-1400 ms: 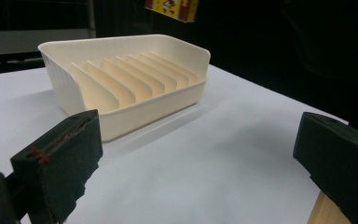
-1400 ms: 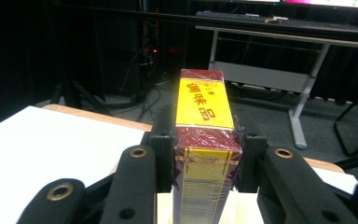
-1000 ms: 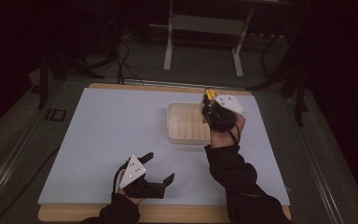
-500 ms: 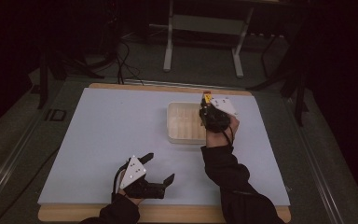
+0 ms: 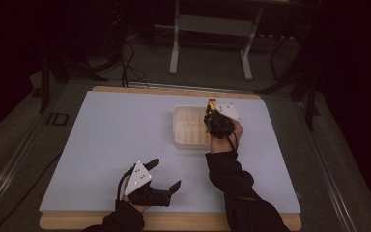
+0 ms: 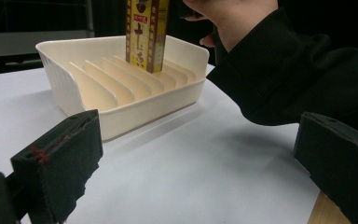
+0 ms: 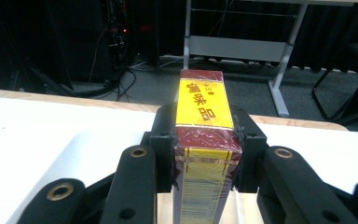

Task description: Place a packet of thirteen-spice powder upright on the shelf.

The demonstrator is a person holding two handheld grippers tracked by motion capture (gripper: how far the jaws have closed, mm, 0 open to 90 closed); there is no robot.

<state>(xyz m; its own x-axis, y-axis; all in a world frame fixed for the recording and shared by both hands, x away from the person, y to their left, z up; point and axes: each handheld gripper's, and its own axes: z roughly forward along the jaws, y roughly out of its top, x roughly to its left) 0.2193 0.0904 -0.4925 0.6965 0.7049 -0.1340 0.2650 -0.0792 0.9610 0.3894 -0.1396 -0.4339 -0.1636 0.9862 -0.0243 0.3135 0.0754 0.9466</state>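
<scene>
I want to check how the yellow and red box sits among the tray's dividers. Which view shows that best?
The left gripper view: the box stands upright, its bottom down among the dividers of the tray. The right gripper view shows the box's top and label clamped in the right gripper. The high view shows just a yellow tip.

A darkened lab recording station

I'm working in what looks like a lab or test studio rather than a home. My table (image 5: pixel 101 145) is a wooden board covered by a plain pale sheet, lit while everything around it is black. Beyond it stands a bare metal frame (image 5: pixel 210 29) on grey carpeted floor (image 5: pixel 145 72), with loose cables (image 5: pixel 125 60) trailing across it. My right gripper view shows dark equipment racks (image 7: pixel 74 42) with more wiring and a small red light behind the table.
</scene>
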